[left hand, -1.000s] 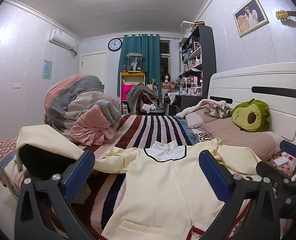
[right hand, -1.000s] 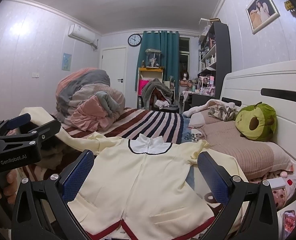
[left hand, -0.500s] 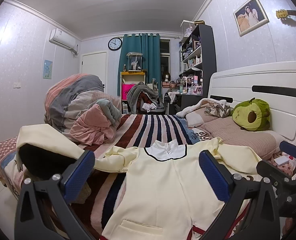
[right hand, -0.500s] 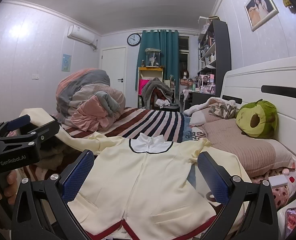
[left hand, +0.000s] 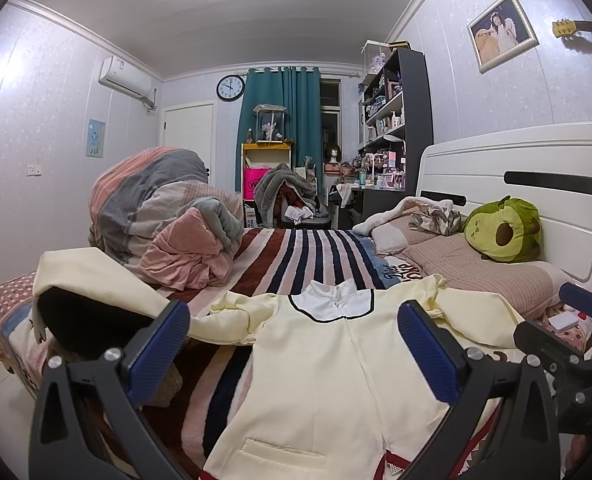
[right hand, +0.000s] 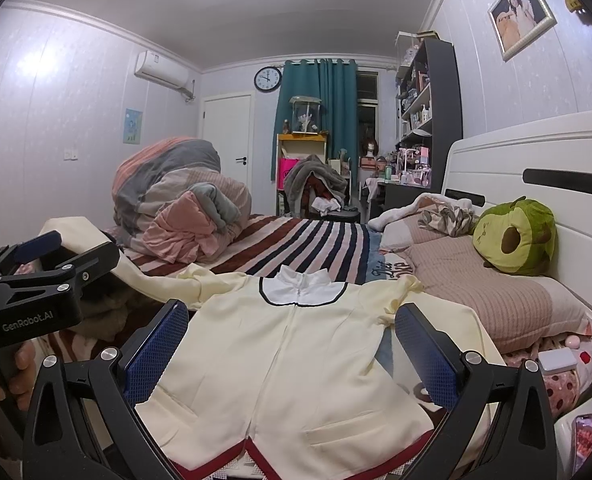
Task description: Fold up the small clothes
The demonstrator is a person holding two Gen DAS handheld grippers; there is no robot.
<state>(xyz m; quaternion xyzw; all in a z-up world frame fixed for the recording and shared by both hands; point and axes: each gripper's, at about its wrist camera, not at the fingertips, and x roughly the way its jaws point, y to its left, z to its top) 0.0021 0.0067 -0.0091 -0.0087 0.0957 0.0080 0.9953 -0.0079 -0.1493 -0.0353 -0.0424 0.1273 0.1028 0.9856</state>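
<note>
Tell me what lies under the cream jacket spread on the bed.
Under the cream zip-front jacket with white collar lies the striped fleece blanket; pale printed bedding shows beside its right sleeve. What is beneath the jacket's middle is covered and cannot be seen.

We see the left tool (left hand: 293, 344) held with its blue-padded fingers (left hand: 157, 350) wide apart above a cream jacket (left hand: 336, 372) spread flat, white collar away from us, on the striped bed (left hand: 308, 256). The right tool (left hand: 576, 340) shows at the right edge, near an avocado plush (left hand: 504, 230).
</note>
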